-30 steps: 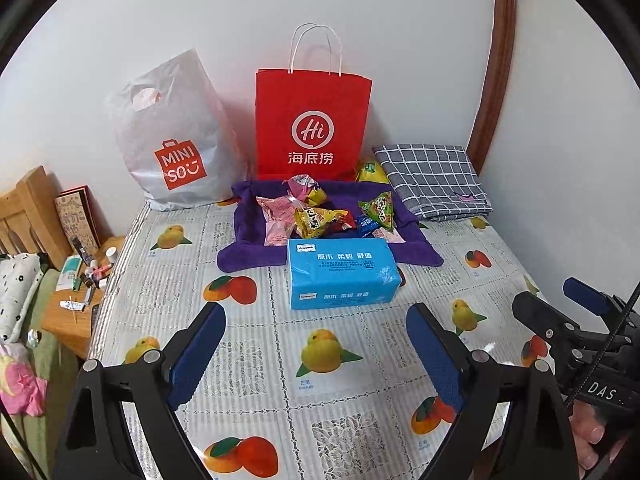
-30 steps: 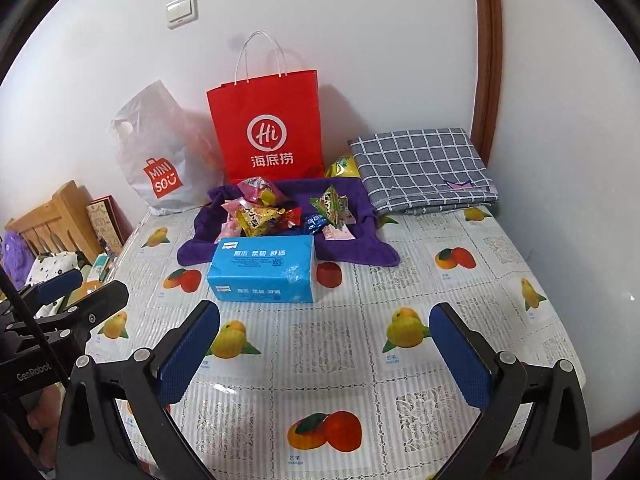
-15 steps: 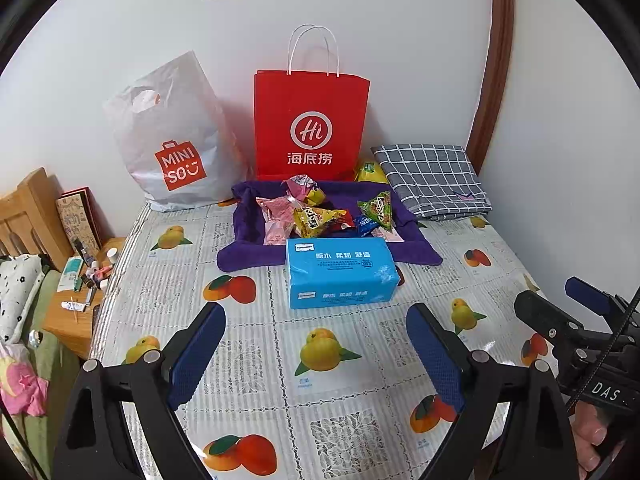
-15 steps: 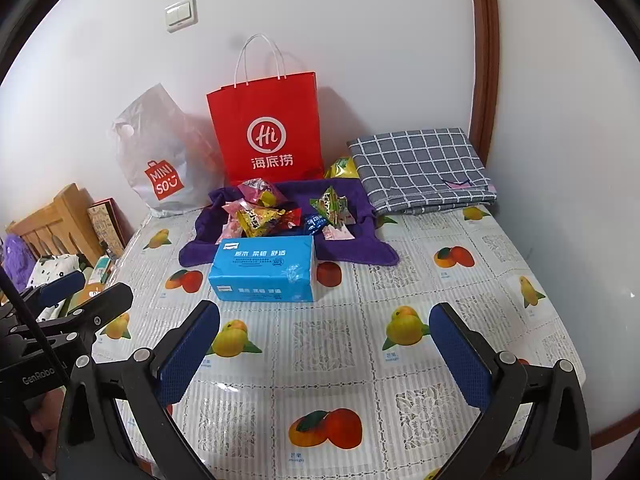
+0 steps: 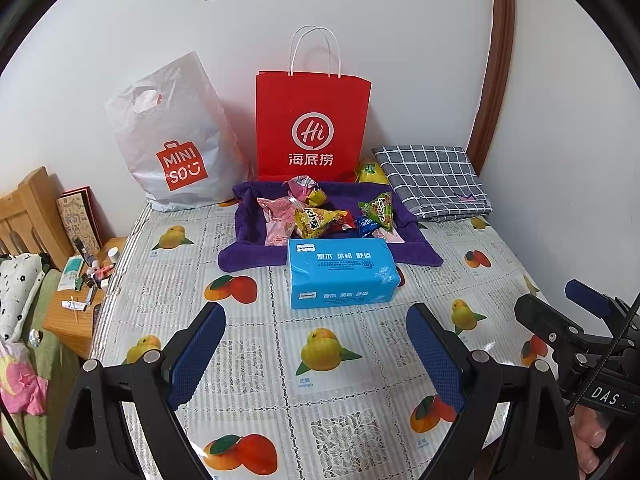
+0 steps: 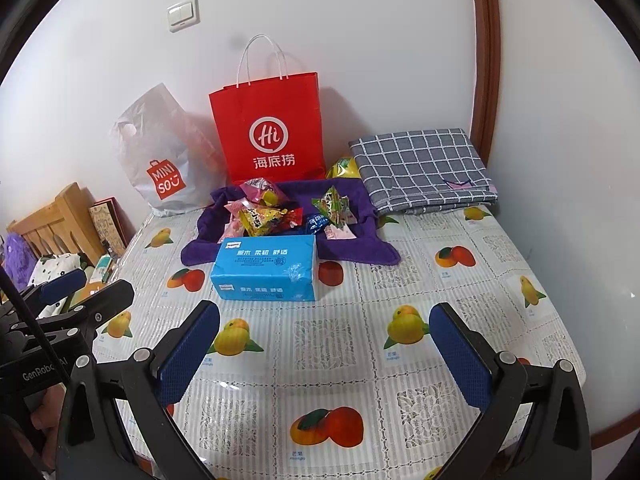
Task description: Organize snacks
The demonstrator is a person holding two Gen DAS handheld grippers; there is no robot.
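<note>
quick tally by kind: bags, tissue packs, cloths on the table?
Bags: 2, red paper bag and white plastic bag.
Tissue packs: 1, blue tissue pack.
Cloths: 2, purple towel under the snacks, folded checked cloth.
Total: 5.

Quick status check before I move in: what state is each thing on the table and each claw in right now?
Left claw: open, empty, above the table.
Right claw: open, empty.
Red paper carrier bag: upright against the wall.
White plastic MINISO bag: leaning, bulging.
Blue tissue pack: lying flat, sealed.
Loose snack packets: heaped on the purple towel.
Grey checked cloth: folded.
</note>
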